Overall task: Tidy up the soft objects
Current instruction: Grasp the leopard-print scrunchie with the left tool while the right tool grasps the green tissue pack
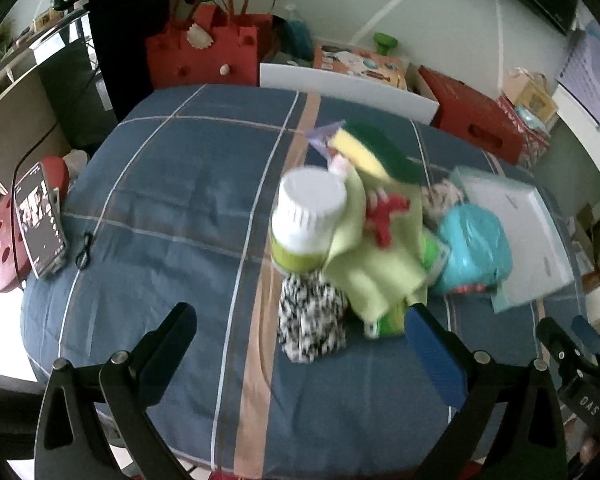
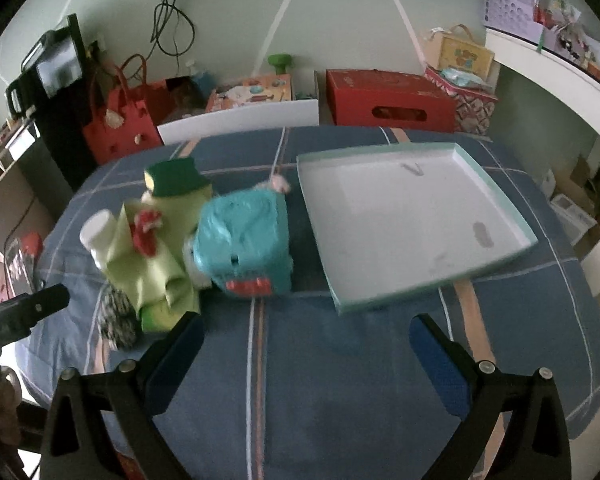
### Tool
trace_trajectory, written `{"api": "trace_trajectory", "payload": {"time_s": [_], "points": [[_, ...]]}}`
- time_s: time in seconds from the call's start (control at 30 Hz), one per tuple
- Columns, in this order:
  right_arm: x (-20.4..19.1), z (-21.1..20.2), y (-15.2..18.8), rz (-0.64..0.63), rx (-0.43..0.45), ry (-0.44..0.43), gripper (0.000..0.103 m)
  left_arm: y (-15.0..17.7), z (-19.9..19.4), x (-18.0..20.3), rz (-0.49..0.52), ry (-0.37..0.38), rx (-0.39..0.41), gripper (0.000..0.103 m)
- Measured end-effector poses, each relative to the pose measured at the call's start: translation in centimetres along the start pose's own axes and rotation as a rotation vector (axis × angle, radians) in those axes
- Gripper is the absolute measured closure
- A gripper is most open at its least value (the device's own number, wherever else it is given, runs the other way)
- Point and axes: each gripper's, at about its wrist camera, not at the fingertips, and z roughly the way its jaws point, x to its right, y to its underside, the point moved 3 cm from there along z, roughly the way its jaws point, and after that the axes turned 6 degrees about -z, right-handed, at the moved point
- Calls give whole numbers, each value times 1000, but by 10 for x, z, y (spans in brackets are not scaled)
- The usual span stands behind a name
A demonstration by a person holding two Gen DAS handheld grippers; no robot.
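A pile of soft things lies on the blue checked cloth (image 1: 160, 208): a light green cloth (image 1: 376, 248) with a red knit piece (image 1: 386, 212), a yellow-and-green sponge (image 1: 376, 152), a black-and-white fuzzy ball (image 1: 312, 320) and a turquoise plastic pack (image 1: 476, 248). A white-capped bottle (image 1: 308, 216) stands among them. The same pile shows in the right wrist view, with the green cloth (image 2: 156, 264) and the turquoise pack (image 2: 244, 240). A shallow white box lid (image 2: 412, 220) lies to the right. My left gripper (image 1: 300, 332) is open just before the fuzzy ball. My right gripper (image 2: 304, 344) is open and empty.
A phone (image 1: 40, 224) lies at the table's left edge beside a red stool (image 1: 4, 248). A red bag (image 1: 204, 52), red boxes (image 2: 388, 98) and toy boxes stand behind the table. The right gripper shows at the left view's edge (image 1: 572, 344).
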Motion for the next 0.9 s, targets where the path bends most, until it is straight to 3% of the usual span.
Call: {"api": "trace_trajectory", "payload": {"time_s": [0.23,0.5,0.6,0.67,0.9], "points": [[-15,25,-24,1,-33,-63,0,-21,22,-2,-17,-2,-29,0],[-52,53,-11,-36,-99,-153,0,3,66,-11,-15,-36,-150,2],[-68,63,0,-71,-130,-161,0,13,81,-13,-26,-24,-200,9],[-75,66,8,-74,-146,-183,1,18,88,-12,-31,-4,-228,20],[-96,82,22,-104,-186,-211,9,29,108,-15,-70,49,-280,38]]}}
